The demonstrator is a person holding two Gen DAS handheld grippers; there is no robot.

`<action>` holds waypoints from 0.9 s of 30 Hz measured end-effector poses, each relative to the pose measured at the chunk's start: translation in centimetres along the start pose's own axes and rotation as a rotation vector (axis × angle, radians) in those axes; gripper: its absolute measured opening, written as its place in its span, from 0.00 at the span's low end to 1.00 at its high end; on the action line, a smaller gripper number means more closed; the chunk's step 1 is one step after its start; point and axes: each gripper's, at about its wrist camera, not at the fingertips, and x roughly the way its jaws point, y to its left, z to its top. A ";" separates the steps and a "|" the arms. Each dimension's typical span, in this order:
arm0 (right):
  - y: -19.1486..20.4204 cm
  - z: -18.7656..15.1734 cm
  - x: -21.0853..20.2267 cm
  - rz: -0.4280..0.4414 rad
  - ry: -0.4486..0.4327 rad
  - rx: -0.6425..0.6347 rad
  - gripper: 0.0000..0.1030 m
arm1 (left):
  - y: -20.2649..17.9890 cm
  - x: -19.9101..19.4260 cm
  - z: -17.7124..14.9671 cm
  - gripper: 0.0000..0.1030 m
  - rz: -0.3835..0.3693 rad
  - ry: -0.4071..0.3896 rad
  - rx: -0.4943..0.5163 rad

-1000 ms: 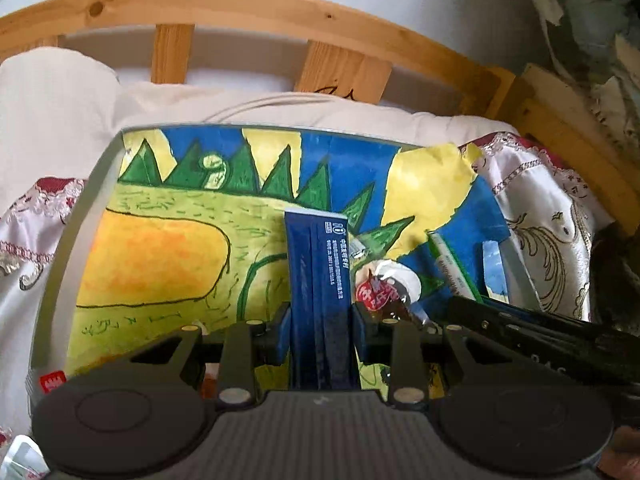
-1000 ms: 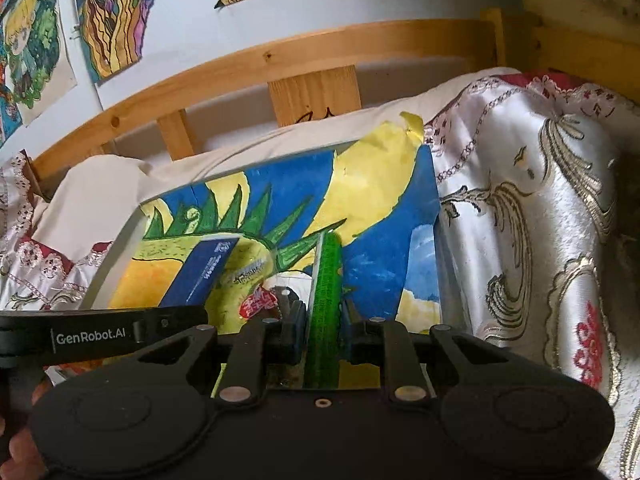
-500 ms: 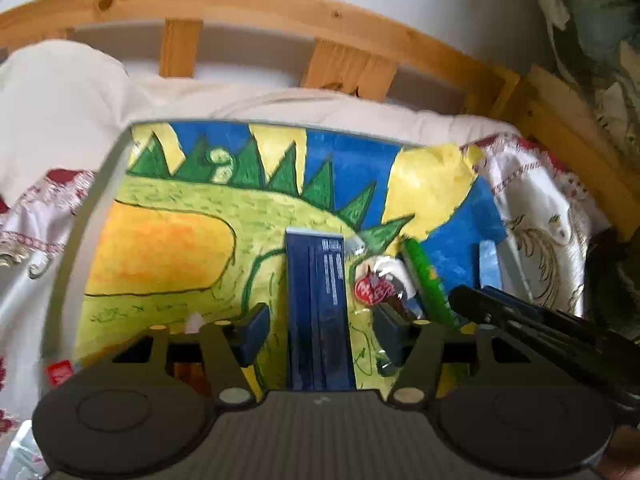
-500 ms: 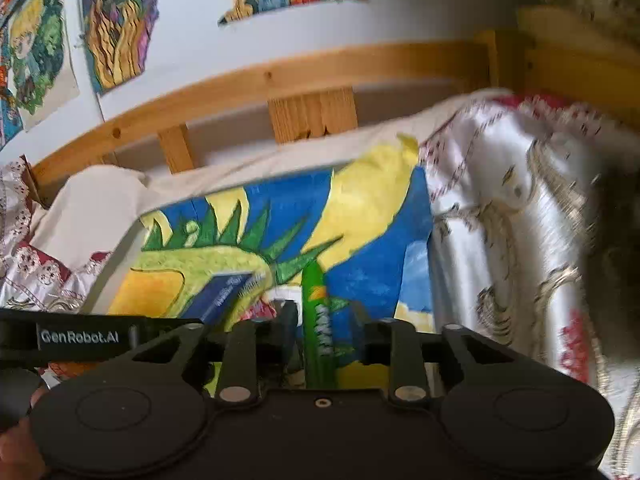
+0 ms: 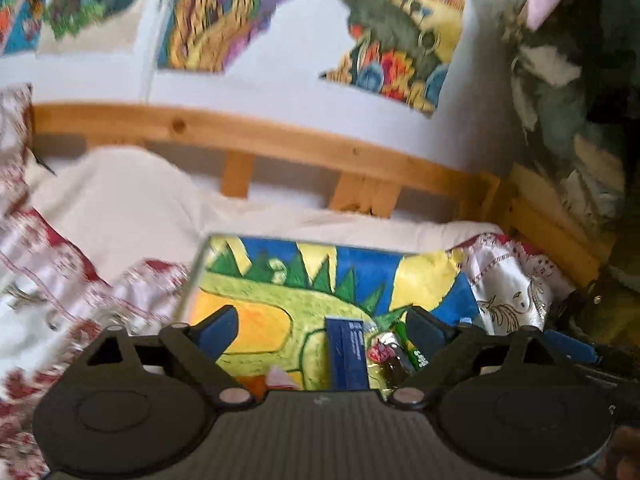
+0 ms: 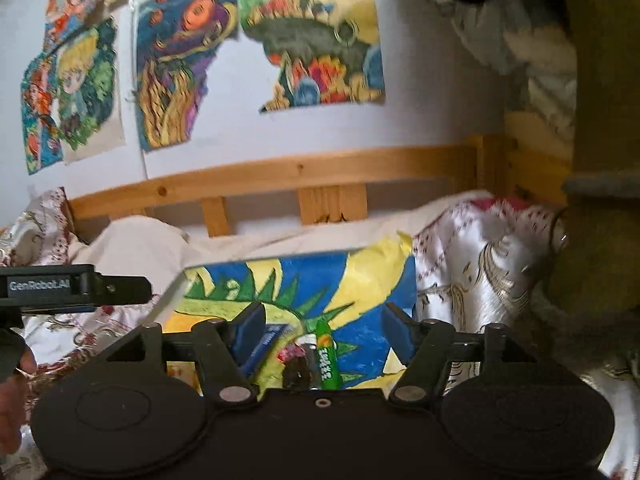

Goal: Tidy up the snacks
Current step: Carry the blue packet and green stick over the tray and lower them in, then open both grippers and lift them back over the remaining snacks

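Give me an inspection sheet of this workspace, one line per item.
Surface: dinosaur drawing on a flat board, lying on the bed.
Job's things: blue snack packet, red-and-silver wrapped snack and green snack stick lie side by side on the drawing.
Clutter: a small pale scrap near the blue packet, too blurred to identify.
Grippers: left hand-held gripper open, empty; right hand-held gripper open, empty.
Cables: nothing seen.
Surroundings: wooden bed rail, patterned satin cover, children's paintings on the wall.
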 end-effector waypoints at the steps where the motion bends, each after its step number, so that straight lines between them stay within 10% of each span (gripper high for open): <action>1: 0.2 0.1 -0.7 0.002 -0.011 -0.001 0.66 | 0.0 -0.8 0.1 0.93 0.003 -0.012 0.008; 15: 3.5 0.5 -9.3 0.052 -0.131 0.005 0.90 | 0.5 -11.2 -1.3 0.99 0.007 -0.172 0.091; 27: 6.8 -1.9 -15.0 0.100 -0.152 -0.032 0.99 | 2.3 -16.3 -5.8 1.00 0.042 -0.141 0.123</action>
